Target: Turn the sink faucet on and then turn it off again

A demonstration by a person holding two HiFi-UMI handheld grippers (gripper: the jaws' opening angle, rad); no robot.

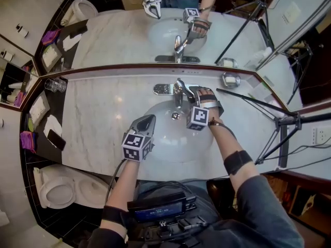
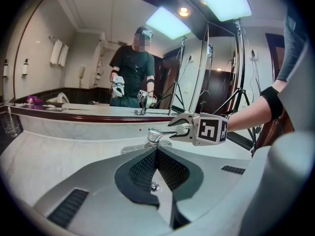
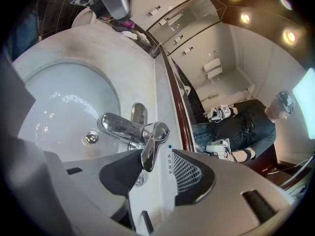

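1. Faucet (image 1: 178, 92) is standing at the back rim of the white sink (image 1: 155, 149), mid-counter below the mirror. Its chrome base is partly disappearing behind the right gripper (image 1: 192, 93) in the head view.
2. Far left, a clear glass (image 1: 54, 84) is sitting by the mirror edge, and I can't make out whether anything is in it.
3. Now the left gripper (image 1: 147, 122): it's hovering over the basin's left side, well short of the faucet, jaws pressed together on nothing.
4. Down in the bowl, the chrome drain (image 1: 176, 115) is glinting just in front of the spout.
5. Over to the right gripper: it's reaching in at the faucet, jaws spread wide, with the lever handle (image 3: 152, 149) lying between them. The lever's tip is overlapping one dark pad in the right gripper view, and contact is too close to call.
6. Far right, a small round dish (image 1: 231, 79) is sitting by the mirror, its contents unclear.
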